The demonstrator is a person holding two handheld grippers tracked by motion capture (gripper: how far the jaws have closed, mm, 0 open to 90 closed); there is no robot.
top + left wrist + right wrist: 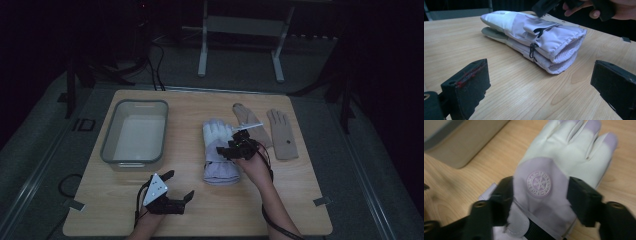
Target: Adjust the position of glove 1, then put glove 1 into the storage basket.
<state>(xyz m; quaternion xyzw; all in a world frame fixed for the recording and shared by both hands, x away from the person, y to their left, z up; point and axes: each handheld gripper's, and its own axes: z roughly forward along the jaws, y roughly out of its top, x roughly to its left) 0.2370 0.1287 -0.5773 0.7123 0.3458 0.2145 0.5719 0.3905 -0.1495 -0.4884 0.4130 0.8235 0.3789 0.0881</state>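
From above, the right gripper (235,146) hangs over the pale glove (219,152) in the middle of the table (100,210). It is too dark and small here to see its jaws. The left gripper (177,187) rests near the front edge with its jaws wide apart and holds nothing. A grey tub (107,145) sits to the left. Two tan gloves (277,132) lie to the right, and the hand hides part of one.

In the left gripper view, the black jaws are far apart over bare wood. The pale glove (536,40) lies ahead in a stack of two.

In the right gripper view, the jaws are apart, one on each side of the pale glove (554,170). They look close to its edges. The picture is blurry, so I cannot tell if they touch. The tub (461,142) is cut off at the corner.
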